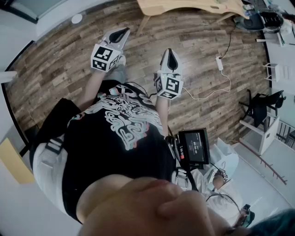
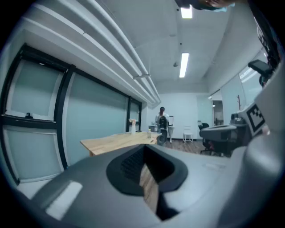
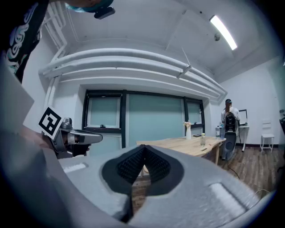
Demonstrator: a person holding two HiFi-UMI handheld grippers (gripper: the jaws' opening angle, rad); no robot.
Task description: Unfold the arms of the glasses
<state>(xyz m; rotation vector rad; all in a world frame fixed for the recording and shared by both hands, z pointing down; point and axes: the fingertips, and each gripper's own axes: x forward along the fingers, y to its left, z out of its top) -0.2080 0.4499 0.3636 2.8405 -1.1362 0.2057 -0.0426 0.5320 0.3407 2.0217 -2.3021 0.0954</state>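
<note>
Left gripper point(image 1: 125, 31): I hold it out over the wood floor point(image 1: 60, 55), short of the desk point(image 1: 184, 7), its tip aimed toward the desk's near edge.
Left fingers: in the left gripper view point(image 2: 144, 149) they are clenched tip to tip. Nothing sits between them, and only floor shows through the slit below the tips.
Right gripper point(image 1: 170, 51): just beside the left one, a little farther back from the desk, also over bare floor.
Right fingers: in the right gripper view point(image 3: 144, 149) the ribbed pads are pressed together at the tips and grasp nothing.
Marker cubes: one point(image 1: 105, 57) on the left gripper and one point(image 1: 168, 86) on the right, each at the end away from the desk.
Glasses: none of my views shows them, so I cannot tell where they lie.
Desk: light wood, running along the glazed wall. From the right gripper view I see its top point(image 3: 187, 144) carrying a white vase point(image 3: 188, 130) and a bottle point(image 3: 202, 140) at the far end.
Other person point(image 3: 229, 120): standing past the far end of the desk, wearing a dark backpack.
Cable point(image 1: 220, 63): a white lead with an adapter, on the floor to the right of the desk's near leg.
Screen unit point(image 1: 193, 147): at my waist, on the side away from the desk.
</note>
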